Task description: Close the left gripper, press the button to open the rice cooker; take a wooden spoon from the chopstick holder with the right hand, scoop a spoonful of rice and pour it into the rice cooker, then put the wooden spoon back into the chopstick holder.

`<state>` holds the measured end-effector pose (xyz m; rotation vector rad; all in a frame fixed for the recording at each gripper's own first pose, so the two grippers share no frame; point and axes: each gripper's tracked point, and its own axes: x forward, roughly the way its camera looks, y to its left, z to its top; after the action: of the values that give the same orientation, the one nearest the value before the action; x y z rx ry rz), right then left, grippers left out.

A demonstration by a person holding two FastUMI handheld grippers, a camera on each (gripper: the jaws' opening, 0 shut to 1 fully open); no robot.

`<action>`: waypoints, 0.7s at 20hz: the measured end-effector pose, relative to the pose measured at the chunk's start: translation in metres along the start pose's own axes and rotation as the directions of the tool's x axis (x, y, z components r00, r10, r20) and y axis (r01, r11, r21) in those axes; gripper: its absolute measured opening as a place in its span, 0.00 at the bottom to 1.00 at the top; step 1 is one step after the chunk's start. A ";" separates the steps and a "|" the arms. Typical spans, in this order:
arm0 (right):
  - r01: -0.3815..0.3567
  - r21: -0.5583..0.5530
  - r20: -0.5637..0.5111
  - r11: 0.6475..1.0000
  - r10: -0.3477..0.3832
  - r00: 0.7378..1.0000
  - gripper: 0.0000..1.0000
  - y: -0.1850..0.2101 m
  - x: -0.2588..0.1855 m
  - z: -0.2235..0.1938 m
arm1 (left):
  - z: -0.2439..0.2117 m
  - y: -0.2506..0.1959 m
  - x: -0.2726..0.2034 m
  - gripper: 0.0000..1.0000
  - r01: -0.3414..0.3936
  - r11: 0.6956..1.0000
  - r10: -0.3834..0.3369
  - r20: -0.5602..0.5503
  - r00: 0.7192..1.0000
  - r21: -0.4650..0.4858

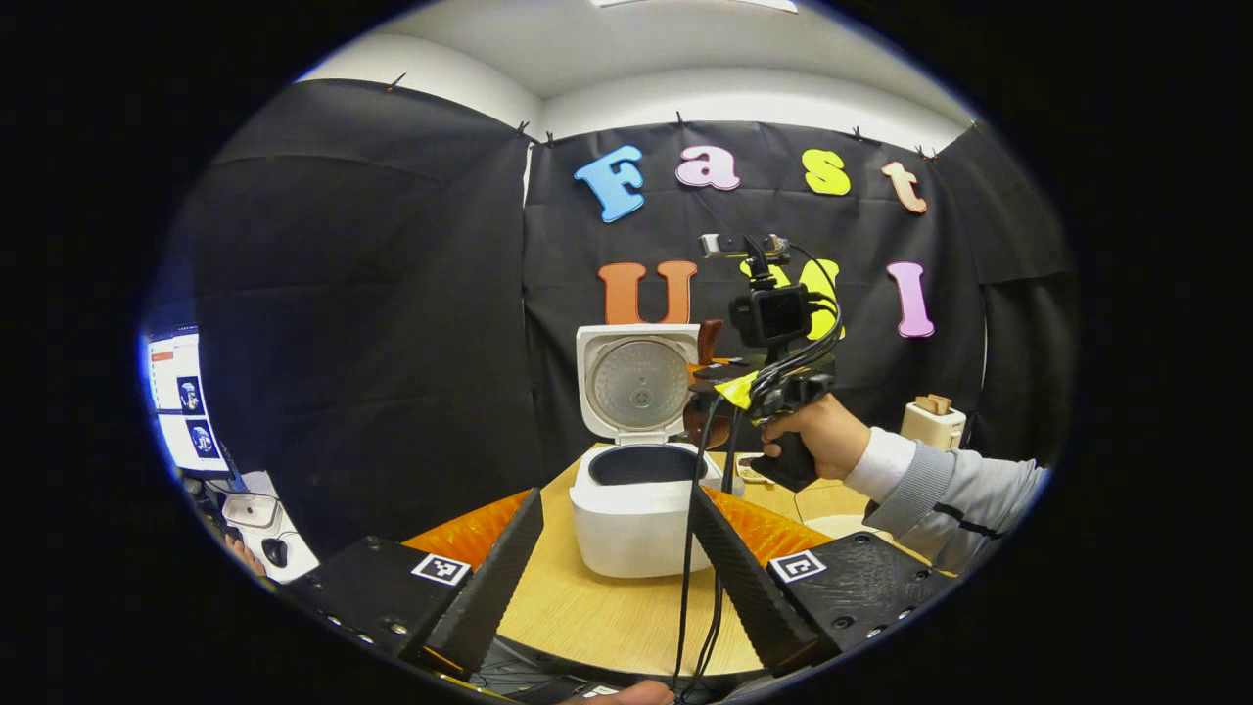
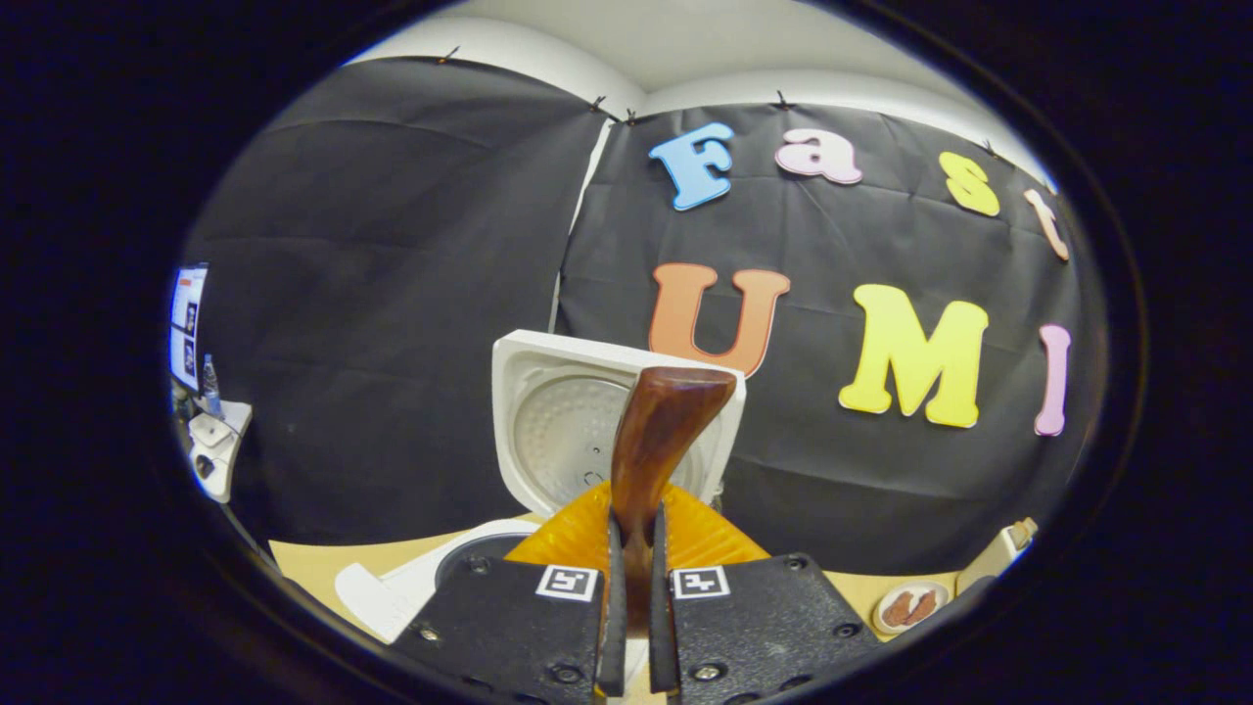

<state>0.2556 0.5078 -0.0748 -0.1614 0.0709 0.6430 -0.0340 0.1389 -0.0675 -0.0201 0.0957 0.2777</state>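
The white rice cooker [image 1: 634, 509] stands on the wooden table [image 1: 607, 612] with its lid [image 1: 638, 380] up and its dark pot showing. My left gripper [image 1: 617, 558] is open in front of it, one finger on each side, nothing between them. A hand [image 1: 820, 436] holds my right gripper to the right of and behind the cooker. In the right gripper view my right gripper [image 2: 632, 587] is shut on the dark brown wooden spoon [image 2: 658, 436], which sticks up before the open lid [image 2: 568, 426]; the spoon's bowl is hidden.
A white toaster [image 1: 933, 421] with bread sits at the back right of the table. A small plate [image 2: 908, 605] with brown pieces lies at the right. A monitor [image 1: 184, 401] and desk gear stand at the far left. Cables [image 1: 700, 548] hang over the table's front.
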 end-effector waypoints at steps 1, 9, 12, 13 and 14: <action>0.013 0.008 0.004 1.000 -0.013 1.000 0.15 -0.014 -0.010 0.005 | 0.003 -0.007 0.000 0.95 0.011 1.000 -0.011 0.008 1.000 0.004; 0.193 0.162 0.025 0.968 -0.200 0.980 0.16 -0.167 -0.104 0.031 | 0.031 -0.057 0.017 0.95 0.055 0.998 -0.056 0.057 0.997 0.008; 0.249 0.190 0.044 0.950 -0.262 0.964 0.19 -0.226 -0.148 0.038 | 0.035 -0.084 0.026 0.95 0.076 0.997 -0.078 0.060 0.995 0.027; 0.270 0.198 0.048 0.942 -0.284 0.958 0.16 -0.245 -0.163 0.038 | 0.038 -0.094 0.028 0.95 0.083 0.996 -0.085 0.065 0.994 0.031; 0.285 0.198 0.048 0.938 -0.299 0.953 0.16 -0.263 -0.177 0.039 | 0.041 -0.104 0.031 0.95 0.095 0.995 -0.097 0.070 0.993 0.032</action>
<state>0.2732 0.2028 0.0178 0.0374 0.0317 0.3414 0.0280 0.0483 -0.0294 0.0131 0.0276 0.1803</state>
